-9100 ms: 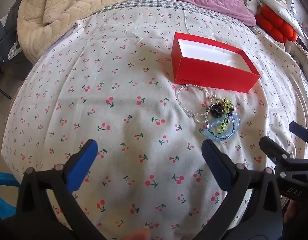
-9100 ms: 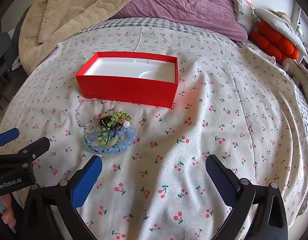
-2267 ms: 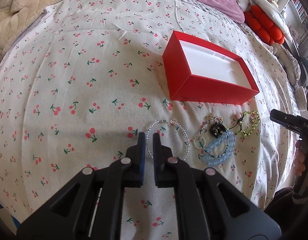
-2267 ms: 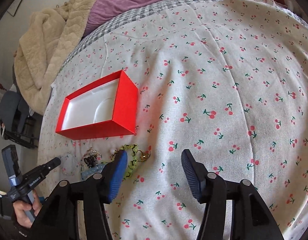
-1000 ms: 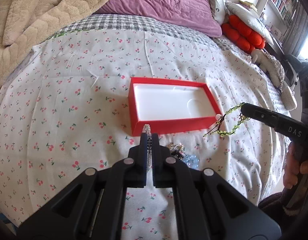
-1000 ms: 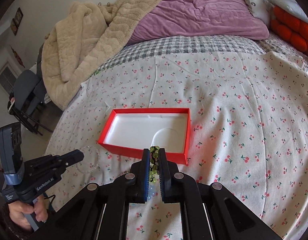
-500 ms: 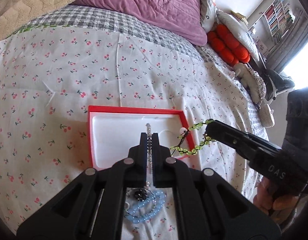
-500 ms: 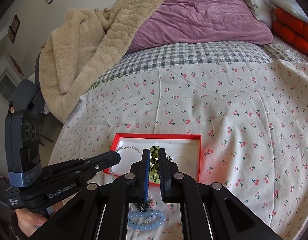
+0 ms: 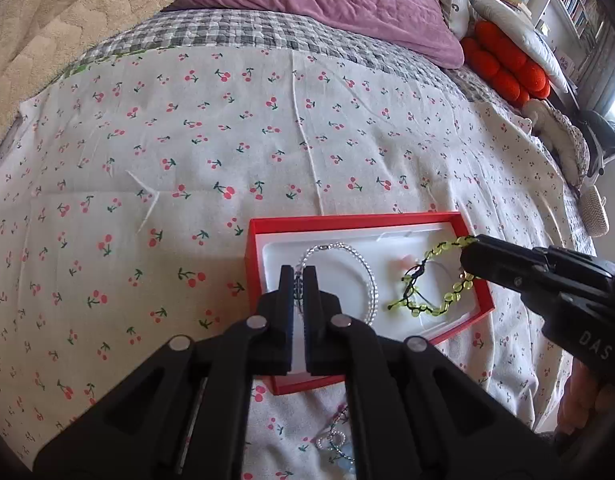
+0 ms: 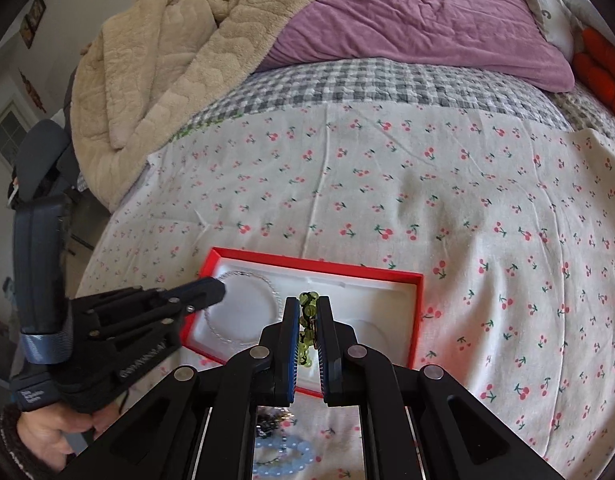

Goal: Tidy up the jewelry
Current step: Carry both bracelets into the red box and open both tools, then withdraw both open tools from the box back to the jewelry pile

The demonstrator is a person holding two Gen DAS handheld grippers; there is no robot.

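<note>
Left gripper (image 9: pixel 298 276) pinches a clear bead bracelet (image 9: pixel 363 276) between its jaws, over the left half of the red box (image 9: pixel 253 276). Bracelet loop hangs down from the jaws into the white tray, lower part looks to rest on the tray floor, can't tell for sure. Right gripper (image 10: pixel 308 312) pinches a green bead bracelet (image 10: pixel 307 302) with black cord, jaws nearly together on it, over the middle of the box (image 10: pixel 415 320). In the left wrist view the same green bracelet (image 9: pixel 443 304) hangs from the right gripper's tip (image 9: pixel 469 258) and drapes across the right half of the tray. In the right wrist view the left gripper (image 10: pixel 215 290) comes in from the left with the clear bracelet (image 10: pixel 263 284) looping below it inside the box.

Box sits open on a cherry-print sheet (image 9: pixel 187 140), near edge of the bed. Near side of the box, on the sheet, a light blue bead bracelet (image 10: pixel 283 458) plus a dark tangled piece (image 10: pixel 269 422), partly hidden behind the gripper frame. Far side: grey check blanket (image 10: pixel 367 76), purple quilt (image 10: pixel 407 12), beige fleece blanket (image 10: pixel 155 56) far left, orange cushion (image 9: pixel 503 68) far right. A hand (image 10: pixel 55 434) grips the left gripper handle, bottom left of the right wrist view.
</note>
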